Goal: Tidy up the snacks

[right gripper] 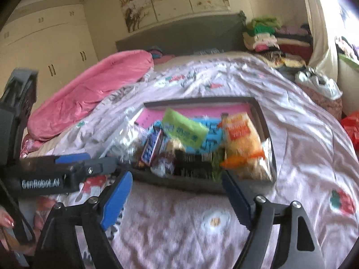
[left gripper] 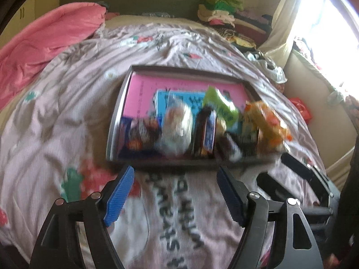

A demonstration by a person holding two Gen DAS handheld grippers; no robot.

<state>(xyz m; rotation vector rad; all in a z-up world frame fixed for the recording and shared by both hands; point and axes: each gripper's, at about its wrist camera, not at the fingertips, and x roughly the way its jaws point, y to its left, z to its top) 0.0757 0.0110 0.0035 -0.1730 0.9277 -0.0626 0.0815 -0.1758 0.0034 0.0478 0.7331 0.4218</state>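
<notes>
A shallow dark-rimmed tray (left gripper: 114,123) with a pink floor lies on the bed and holds several snacks. Among them are a green packet (left gripper: 221,107), an orange bag (left gripper: 269,125), a clear bag of pale pieces (left gripper: 177,127) and a dark bar with a blue label (left gripper: 207,132). My left gripper (left gripper: 176,174) is open just short of the tray's near rim, with nothing between its blue pads. My right gripper (right gripper: 177,177) is also open and empty at the near rim (right gripper: 179,182), below the orange bag (right gripper: 242,139) and green packet (right gripper: 184,127).
The tray lies on a lilac printed bedspread (left gripper: 67,112). A pink duvet (left gripper: 44,38) is bunched at the far left and folded clothes (left gripper: 222,9) are stacked by the headboard. A red bag (left gripper: 300,109) lies off the bed's right side. A person's hand (right gripper: 6,220) shows at the left edge.
</notes>
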